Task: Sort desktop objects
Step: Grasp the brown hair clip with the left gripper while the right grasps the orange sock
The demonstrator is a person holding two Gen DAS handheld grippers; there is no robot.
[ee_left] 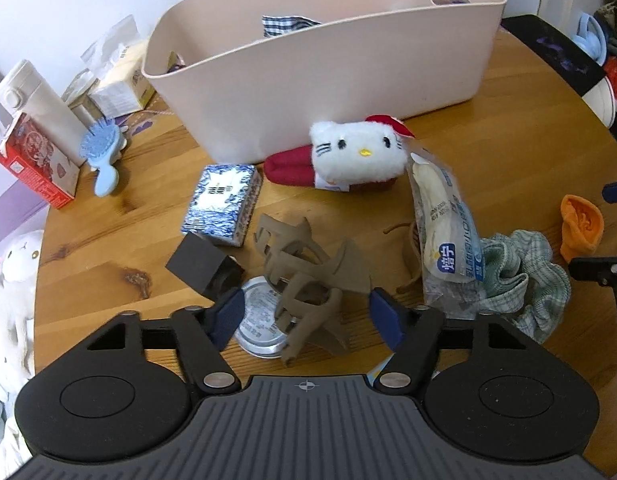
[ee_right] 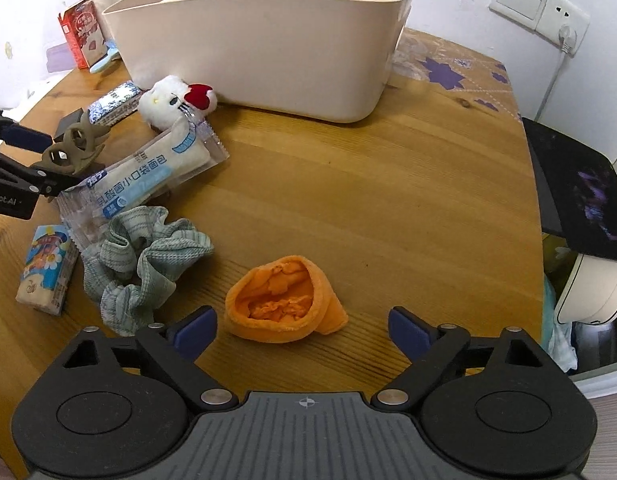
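Observation:
A pink storage bin stands at the back of the round wooden table; it also shows in the right wrist view. My left gripper is open around a brown claw hair clip, its fingers apart on either side. In the right wrist view the clip sits between those fingers. My right gripper is open, just in front of an orange sock lying on the table. Nearby lie a white cat plush, a wrapped bread packet and a green scrunchie.
A blue tissue pack, a black cube and a round tin lid lie by the clip. A blue hairbrush, red carton and white bottle stand at the left. A small carton lies near the scrunchie.

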